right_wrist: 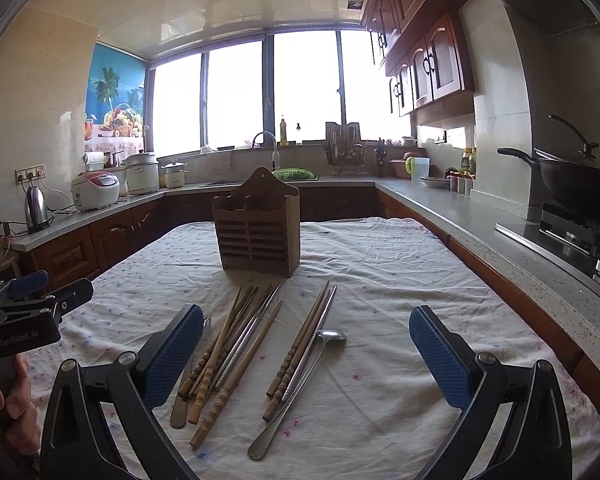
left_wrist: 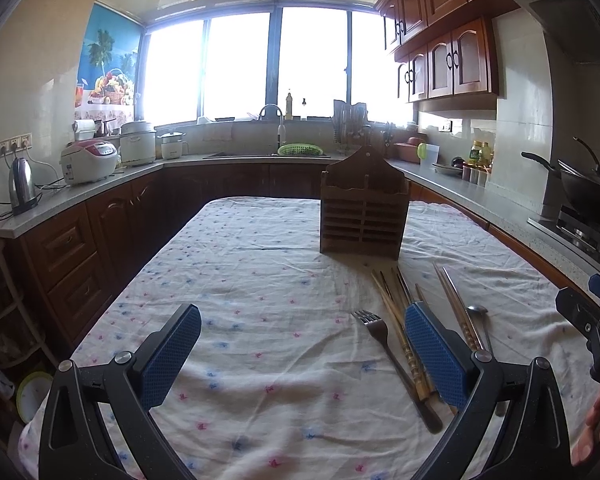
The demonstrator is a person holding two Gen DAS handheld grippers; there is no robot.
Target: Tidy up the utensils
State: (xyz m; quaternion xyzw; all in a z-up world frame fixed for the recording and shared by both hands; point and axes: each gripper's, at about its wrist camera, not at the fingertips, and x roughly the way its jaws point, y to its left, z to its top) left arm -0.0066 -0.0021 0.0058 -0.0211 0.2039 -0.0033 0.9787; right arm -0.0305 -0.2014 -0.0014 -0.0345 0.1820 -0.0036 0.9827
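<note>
Left gripper (left_wrist: 302,352): held low over the tablecloth (left_wrist: 260,272), blue pads spread wide, nothing between them (its right pad overlaps the chopstick handles in the left wrist view, contact not clear). In the right wrist view it shows at the far left edge (right_wrist: 40,292), with a hand (right_wrist: 4,404) on its grip.

Fork (left_wrist: 374,328): on the cloth just left of the chopsticks, tines toward the holder, handle running back toward the camera. In the right wrist view only a little of its tines shows by the left pad.

Left chopstick bundle (right_wrist: 228,352): several wooden sticks and a metal one, loosely fanned, tips toward the holder, carved handles nearest the camera.

Utensil holder (right_wrist: 258,228): slatted wooden caddy, upright on the cloth beyond the utensils, its compartments appear empty.

Right chopstick group (right_wrist: 300,348): a wooden pair with a metal stick alongside, apart from the left bundle, also pointing at the holder.

Spoon (right_wrist: 300,384): metal, bowl beside the right group (touching or nearly so), long handle slanting back toward the camera.

Right gripper (right_wrist: 306,354): poised above both chopstick groups and the spoon, pads wide apart, gripping nothing.

Counter (right_wrist: 500,220): grey, along the right side, with a wok (right_wrist: 580,184) on the stove.
</note>
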